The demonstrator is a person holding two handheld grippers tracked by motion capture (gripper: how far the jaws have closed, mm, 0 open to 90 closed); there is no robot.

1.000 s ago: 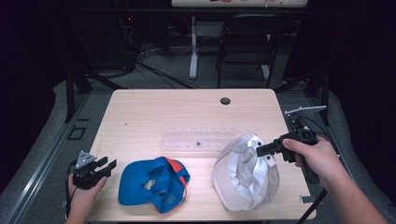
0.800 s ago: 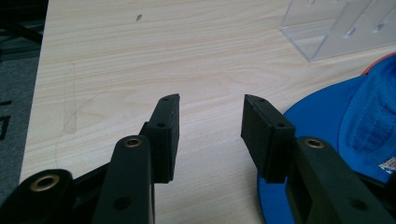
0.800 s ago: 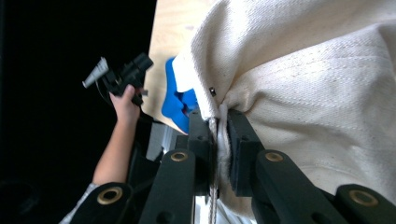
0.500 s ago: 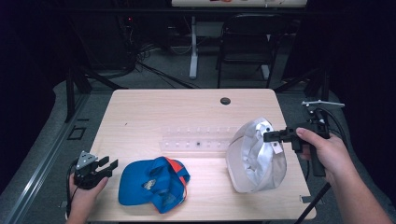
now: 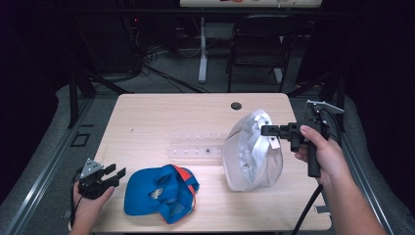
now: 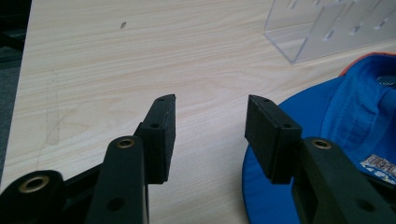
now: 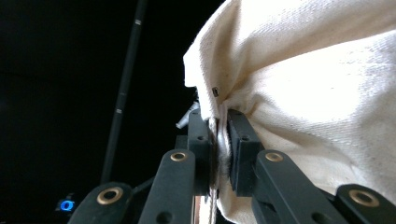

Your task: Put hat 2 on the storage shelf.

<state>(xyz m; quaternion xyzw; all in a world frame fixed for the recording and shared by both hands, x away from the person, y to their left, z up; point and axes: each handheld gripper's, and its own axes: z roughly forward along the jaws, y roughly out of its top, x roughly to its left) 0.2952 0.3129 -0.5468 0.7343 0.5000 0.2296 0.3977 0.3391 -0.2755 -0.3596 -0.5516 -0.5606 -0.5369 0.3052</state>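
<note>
Both caps wait: my right hand-held gripper (image 5: 268,130) pinches the cream cotton cap (image 5: 252,154) upright off the pale wooden bench (image 5: 161,117) (for placing, I judge), my left hand-held gripper (image 5: 115,174) gapes empty beside the blue-and-orange cap (image 5: 159,193).

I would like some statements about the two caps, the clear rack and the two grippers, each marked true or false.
1. The right gripper is shut on the white fabric cap. True.
2. The white fabric cap lies flat on the light wooden table. False: it is lifted at one edge and stands tilted.
3. The left gripper holds the blue cap with orange trim. False: its jaws stand open with nothing between them, beside that cap.
4. The clear plastic rack lies between the two caps and the far table edge. True.
5. The blue cap rests on the table with its inside facing up. True.
</note>
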